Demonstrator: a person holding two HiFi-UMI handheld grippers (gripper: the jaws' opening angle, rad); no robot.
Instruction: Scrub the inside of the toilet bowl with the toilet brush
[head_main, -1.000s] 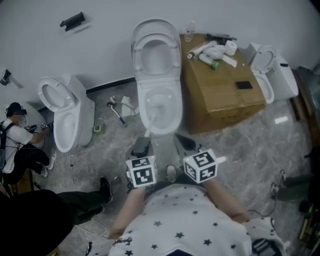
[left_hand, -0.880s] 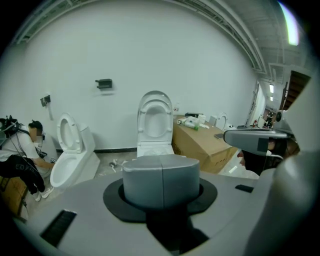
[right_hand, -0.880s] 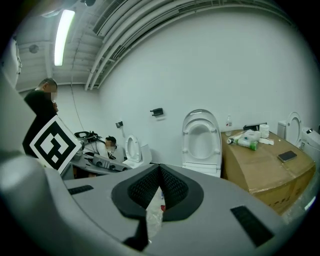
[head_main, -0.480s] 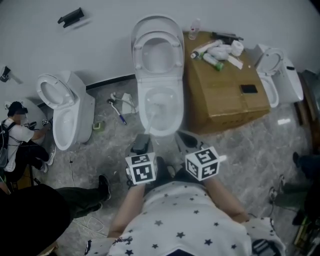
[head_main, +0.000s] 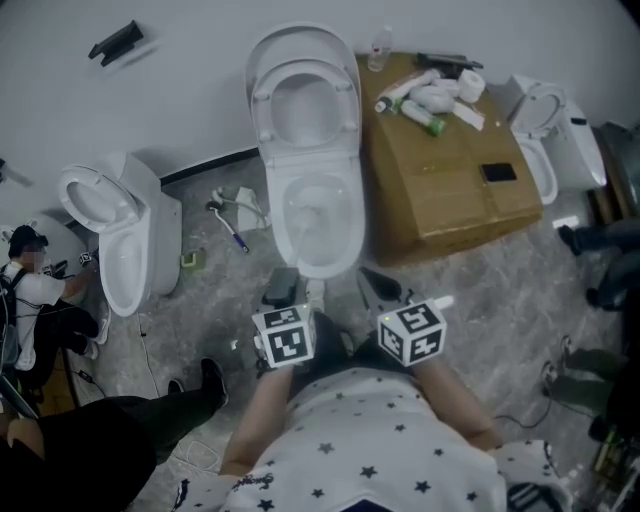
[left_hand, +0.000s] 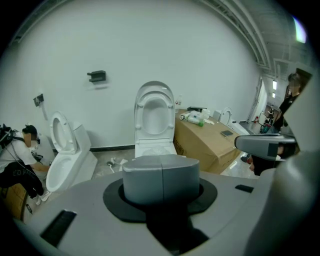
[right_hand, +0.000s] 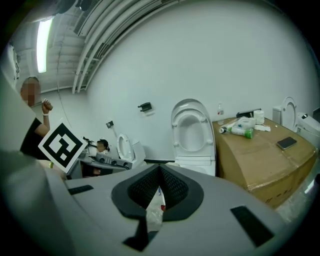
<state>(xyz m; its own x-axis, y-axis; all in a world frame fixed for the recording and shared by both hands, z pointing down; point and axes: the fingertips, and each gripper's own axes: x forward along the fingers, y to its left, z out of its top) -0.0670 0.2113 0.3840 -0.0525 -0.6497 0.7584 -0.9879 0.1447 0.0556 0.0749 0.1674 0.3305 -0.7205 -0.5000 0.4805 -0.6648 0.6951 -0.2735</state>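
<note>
The white toilet stands straight ahead with lid and seat raised against the wall; it also shows as the toilet and the toilet in the two gripper views. A pale toilet brush handle slants from the bowl down to my left gripper, which is shut on it. In the left gripper view the left gripper has its grey pads pressed together and the handle is hidden. My right gripper hovers just right of the bowl's front; the right gripper has its jaws meeting and holds nothing.
A cardboard box with bottles, paper rolls and a phone stands right of the toilet. A second toilet is at the left, a third toilet at the right. A hose and small tools lie on the floor. A person crouches far left.
The head view has drifted a little. Both grippers stay almost in place, the brush handle stays in the bowl, and someone's dark shoes have come in at the right edge.
</note>
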